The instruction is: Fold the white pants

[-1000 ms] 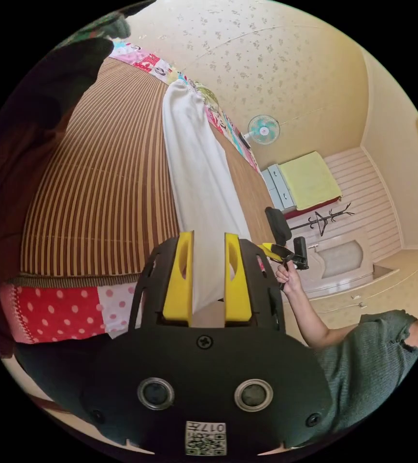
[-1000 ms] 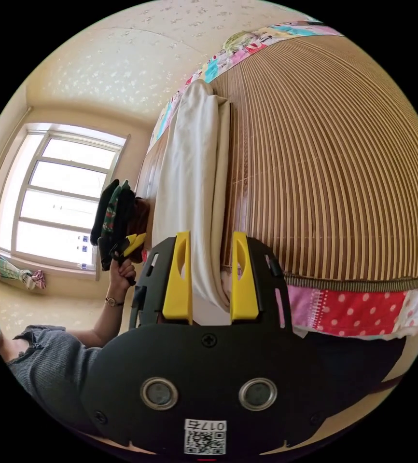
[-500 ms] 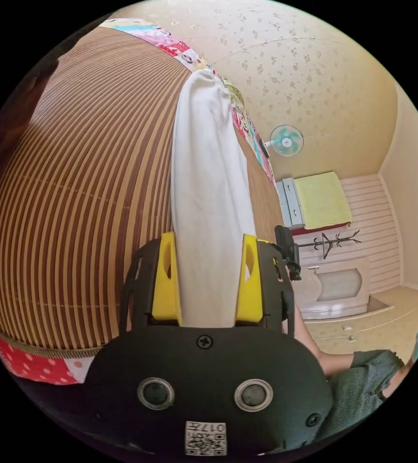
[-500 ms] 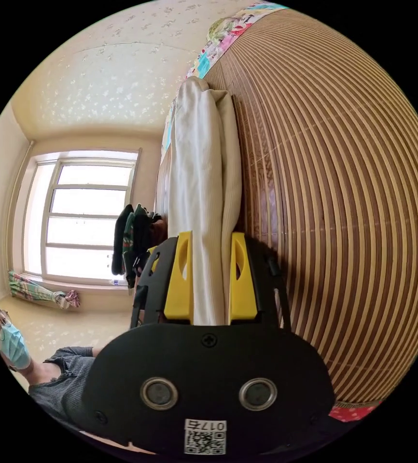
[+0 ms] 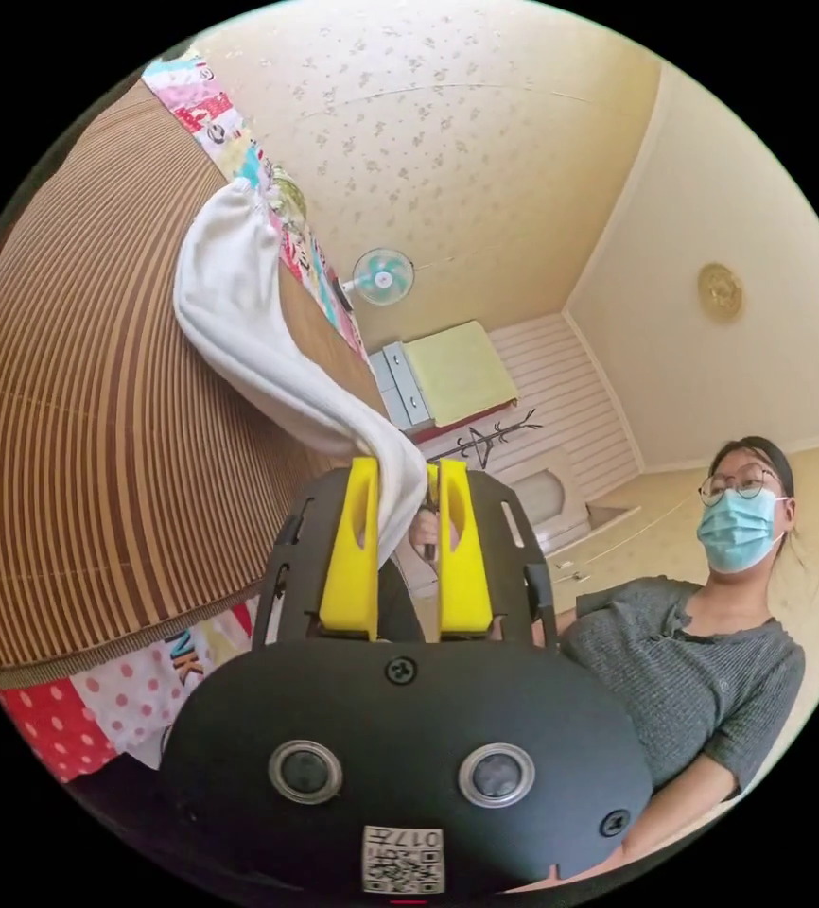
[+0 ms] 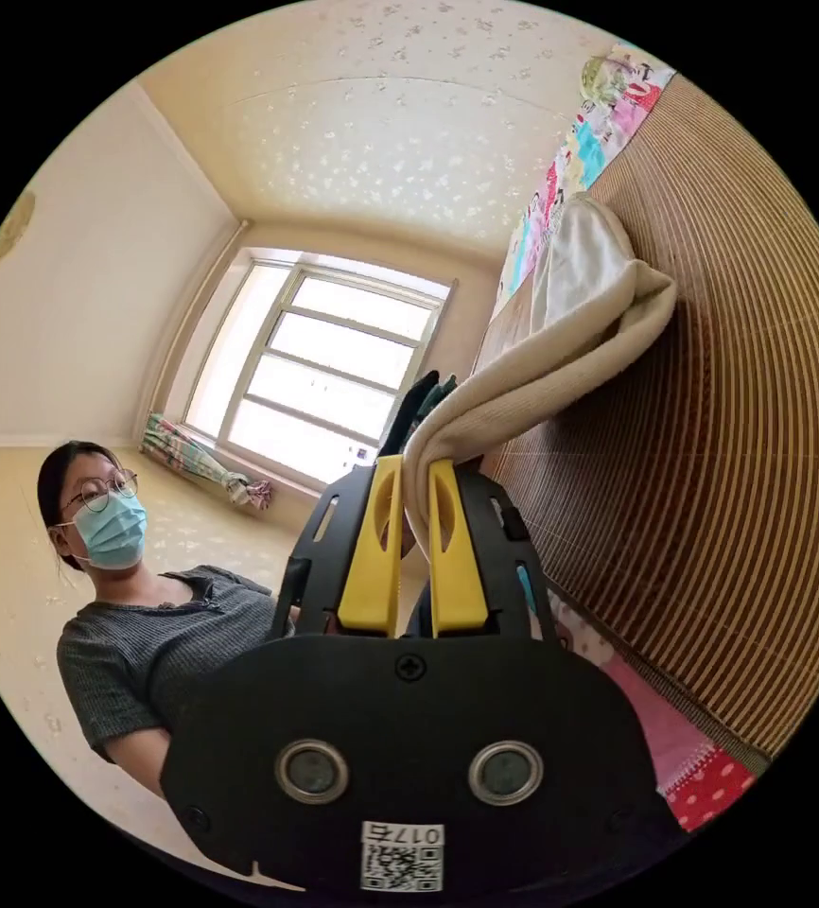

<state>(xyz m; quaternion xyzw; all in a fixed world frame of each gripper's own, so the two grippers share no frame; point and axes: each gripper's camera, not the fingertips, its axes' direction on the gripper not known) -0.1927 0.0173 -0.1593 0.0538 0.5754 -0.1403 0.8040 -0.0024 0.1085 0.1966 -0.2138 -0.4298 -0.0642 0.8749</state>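
The white pants [image 5: 249, 331] lie lengthwise on a brown striped bamboo mat [image 5: 78, 426] on the bed. Their near end is lifted off the mat and curves up into my left gripper [image 5: 408, 492], whose yellow jaws are shut on the cloth. In the right gripper view the same pants [image 6: 580, 312] sag in a folded band from the mat [image 6: 712, 492] to my right gripper [image 6: 416, 482], which is shut on the other corner of that end. The far end still rests on the mat by the patchwork edge.
A patchwork quilt [image 5: 97, 700] hangs over the bed's side. The person holding the grippers [image 5: 684, 653] stands beside the bed. A wall fan [image 5: 383, 276], a cabinet with a yellow cloth [image 5: 457, 374] and a coat stand are behind. A window [image 6: 334, 369] and dark clothes [image 6: 419, 402] lie on the other side.
Both grippers closed on the near end of the pants and lifted it off the mat, so the cloth now sags between the mat and the jaws. Both cameras swung toward the person.
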